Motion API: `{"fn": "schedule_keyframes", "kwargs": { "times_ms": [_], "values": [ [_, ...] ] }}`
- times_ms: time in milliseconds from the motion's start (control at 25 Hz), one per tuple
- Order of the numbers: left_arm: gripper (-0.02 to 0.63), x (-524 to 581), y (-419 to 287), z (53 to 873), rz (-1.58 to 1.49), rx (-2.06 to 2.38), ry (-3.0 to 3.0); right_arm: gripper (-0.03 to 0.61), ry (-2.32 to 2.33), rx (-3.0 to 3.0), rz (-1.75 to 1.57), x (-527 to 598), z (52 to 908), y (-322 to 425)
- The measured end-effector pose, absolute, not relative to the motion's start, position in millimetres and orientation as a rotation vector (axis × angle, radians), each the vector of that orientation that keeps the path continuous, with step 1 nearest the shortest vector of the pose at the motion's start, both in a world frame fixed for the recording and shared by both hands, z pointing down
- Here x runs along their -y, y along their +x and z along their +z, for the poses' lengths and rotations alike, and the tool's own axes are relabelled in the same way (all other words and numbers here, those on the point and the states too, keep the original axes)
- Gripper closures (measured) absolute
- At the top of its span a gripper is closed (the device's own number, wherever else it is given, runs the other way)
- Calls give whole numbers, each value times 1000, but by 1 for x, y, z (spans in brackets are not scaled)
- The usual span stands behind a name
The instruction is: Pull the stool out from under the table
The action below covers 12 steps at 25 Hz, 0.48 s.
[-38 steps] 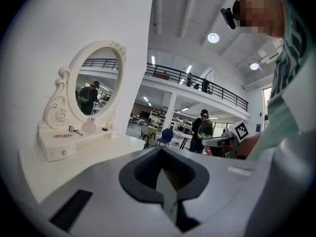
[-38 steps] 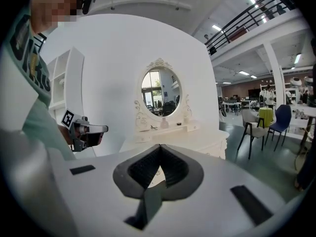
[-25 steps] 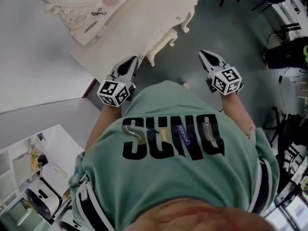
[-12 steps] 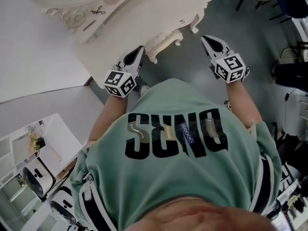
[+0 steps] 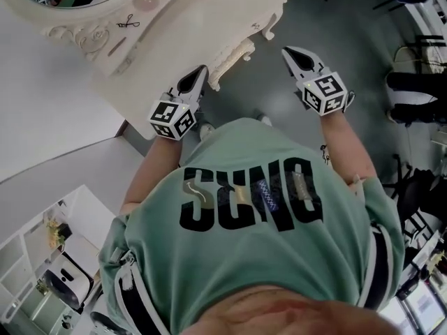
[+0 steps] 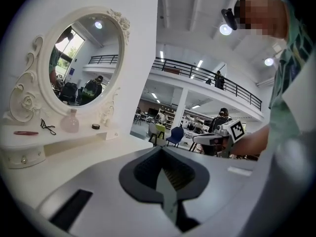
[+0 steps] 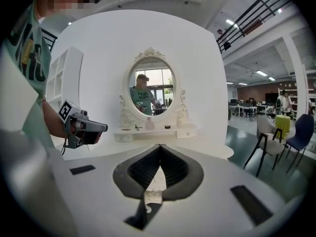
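Standing square to the white dressing table [image 5: 199, 23], oval mirror [image 7: 150, 90] at its back. The stool is hard to pin down: a carved white piece [image 5: 232, 51] shows just under the table's front edge, beside the near table leg [image 5: 269, 26], and I take that for the stool, tucked in and mostly hidden by the top. Pull not yet begun. Risks as I read them: both tools are held up above the table's front edge and apart from the stool, so the reach goes low and partly blind under the top. A bite on carved, curved trim could slip. A crooked drag could knock the stool against the table leg and rattle the small bottle [image 6: 70, 123] and scissors [image 5: 127, 24] on the mirror shelf. The person's own feet are close in and could block the stool's path. Left gripper [image 5: 198, 75]: jaws pressed together tip to tip, nothing between them, touching nothing. Right gripper [image 5: 293, 53]: likewise closed and empty, in open air over the grey floor [image 5: 328, 19]. Both must spread before any grasp.
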State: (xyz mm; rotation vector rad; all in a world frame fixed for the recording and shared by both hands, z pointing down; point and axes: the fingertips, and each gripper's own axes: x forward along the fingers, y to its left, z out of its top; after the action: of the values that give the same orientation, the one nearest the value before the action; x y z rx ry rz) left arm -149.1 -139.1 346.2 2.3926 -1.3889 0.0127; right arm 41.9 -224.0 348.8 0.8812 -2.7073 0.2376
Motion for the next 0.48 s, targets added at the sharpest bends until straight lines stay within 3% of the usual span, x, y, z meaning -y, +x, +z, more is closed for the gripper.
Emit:
{"fn": "schedule_keyframes", "kwargs": {
  "times_ms": [480],
  "values": [
    [604,181,-121,435,94,1337,2349,584,889,2600,301,280,455,35]
  ]
}}
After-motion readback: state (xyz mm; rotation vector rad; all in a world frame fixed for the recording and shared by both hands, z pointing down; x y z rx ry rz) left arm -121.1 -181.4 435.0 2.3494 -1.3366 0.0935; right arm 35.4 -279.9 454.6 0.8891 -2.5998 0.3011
